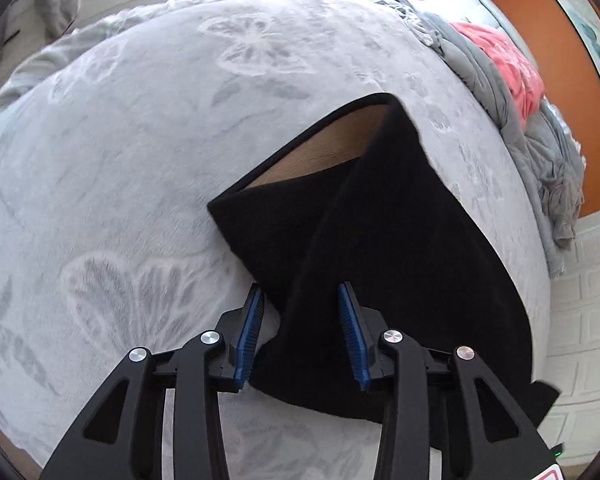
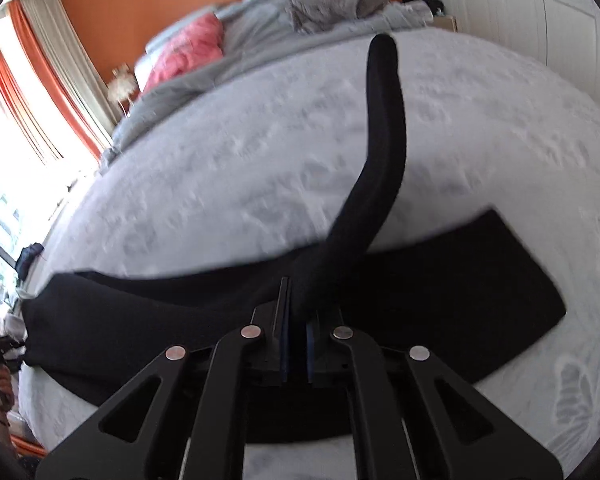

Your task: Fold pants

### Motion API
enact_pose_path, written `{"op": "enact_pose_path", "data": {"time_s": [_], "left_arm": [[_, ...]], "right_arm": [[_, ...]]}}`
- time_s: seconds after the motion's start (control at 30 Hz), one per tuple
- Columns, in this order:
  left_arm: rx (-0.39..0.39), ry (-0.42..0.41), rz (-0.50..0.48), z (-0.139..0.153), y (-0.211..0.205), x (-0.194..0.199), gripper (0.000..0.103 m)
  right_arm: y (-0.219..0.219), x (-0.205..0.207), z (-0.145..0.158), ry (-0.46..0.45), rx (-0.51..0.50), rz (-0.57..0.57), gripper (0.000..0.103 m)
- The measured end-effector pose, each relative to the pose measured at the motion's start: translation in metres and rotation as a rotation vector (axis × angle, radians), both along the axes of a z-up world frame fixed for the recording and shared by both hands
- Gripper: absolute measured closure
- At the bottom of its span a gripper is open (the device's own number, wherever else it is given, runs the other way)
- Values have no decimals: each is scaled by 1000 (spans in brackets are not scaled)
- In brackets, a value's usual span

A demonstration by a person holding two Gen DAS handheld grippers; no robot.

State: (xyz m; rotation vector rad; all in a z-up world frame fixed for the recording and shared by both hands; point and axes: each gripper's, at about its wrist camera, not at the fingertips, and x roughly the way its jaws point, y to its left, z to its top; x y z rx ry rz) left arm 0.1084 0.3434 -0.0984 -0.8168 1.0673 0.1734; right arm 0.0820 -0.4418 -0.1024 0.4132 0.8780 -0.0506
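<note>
Black knit pants (image 1: 380, 240) with a tan lining, spread on a pale grey bed blanket (image 1: 140, 160) patterned with butterflies, partly lifted. Left gripper (image 1: 300, 312) straddling a raised fold of the dark cloth, blue ribbed pads (image 1: 252, 328) set apart on either side; whether those pads actually press the fabric cannot be told from this view. Right gripper (image 2: 296, 308) clenched on a ridge of the same cloth, jaws drawn almost together, a narrow strip of fabric rising out of them and arching away toward the far side of the bed.

Key relation for the coming move: long axis of the garment running crosswise in front of the right gripper, from a bunched end at the left edge of the bed to a flat squared end at the right; pinched ridge sitting about midway along that length. Likely a fold across the middle, with both grippers already at the cloth, neither needing to reach.

Left wrist view alone: open end with tan inside showing, lying ahead of the pads. Right wrist view alone: full sideways spread of the garment, plus the heaped grey and pink bedding (image 2: 188, 48) at the headboard end, well apart.
</note>
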Motion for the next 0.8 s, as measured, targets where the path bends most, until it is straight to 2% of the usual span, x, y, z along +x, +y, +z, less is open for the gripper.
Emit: {"op": "enact_pose_path", "data": {"time_s": [0.03,0.1,0.13,0.17,0.23,0.3,0.33,0.5,0.67,0.8], "left_arm": [[-43,-14,21,0,1,-8,64],[-77,-44,19,8,-3,-19,56],[-75,-71,7,17,-9,-24,46],[-63,-91,-1,25,-14,-27,32],[-45,-118,5,35,-25,-30,16],[-28,-98,5,31,-33,-24,16],[-26,-78,7,27,-35,-19,16],[-114,-32,62,10,-29,-18,18],[-276,-24,126,7,-18,-61,17],[-410,28,106,-16,-27,-54,18]], "right_arm": [[-1,-2,-16,30,7,-7,98],[-1,-4,-26,29,33,-22,93],[1,-3,-22,30,25,-21,92],[3,-2,-18,34,20,-13,92],[5,1,-9,21,29,-8,86],[6,2,-7,20,31,-14,39],[7,4,-6,10,17,-32,34],[-1,0,-16,23,31,-46,34],[-11,-12,-23,12,58,-78,34],[-16,-15,-26,0,73,-104,34]]}}
